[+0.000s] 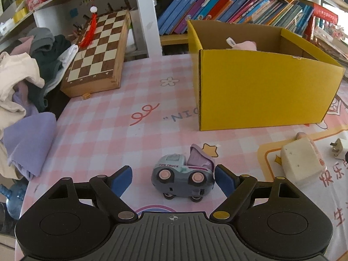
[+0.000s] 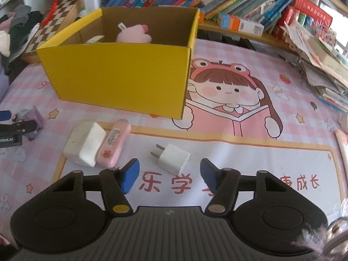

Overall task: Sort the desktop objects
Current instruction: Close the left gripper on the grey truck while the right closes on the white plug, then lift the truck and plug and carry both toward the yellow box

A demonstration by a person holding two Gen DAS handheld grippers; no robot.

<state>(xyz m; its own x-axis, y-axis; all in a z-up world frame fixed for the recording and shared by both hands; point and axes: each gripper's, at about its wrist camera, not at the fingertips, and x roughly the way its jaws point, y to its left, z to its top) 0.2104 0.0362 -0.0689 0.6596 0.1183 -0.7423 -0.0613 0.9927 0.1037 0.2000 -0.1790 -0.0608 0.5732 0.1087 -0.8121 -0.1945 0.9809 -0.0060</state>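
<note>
A small grey toy truck [image 1: 182, 178] with pink wheels stands on the pink checked table mat [image 1: 104, 130]. My left gripper [image 1: 173, 170] is open around it; the right pad is close to the truck's rear and the left pad is well clear. In the right wrist view, a white charger plug [image 2: 173, 157] lies between and just beyond the tips of my right gripper [image 2: 169, 165], whose pads do not touch it. A white block [image 2: 84, 145] and a pink tube [image 2: 113, 145] lie side by side to its left. Behind them, the yellow box [image 2: 121, 76] holds a pink plush [image 2: 132, 34].
A chessboard [image 1: 97, 50] leans at the back left beside a pile of clothes [image 1: 21, 82]. Books [image 1: 228, 4] fill the shelf behind the box [image 1: 261, 91]. A stack of papers and books [image 2: 322, 65] crowds the right edge. A blue water bottle [image 1: 13, 198] stands below the table's left edge.
</note>
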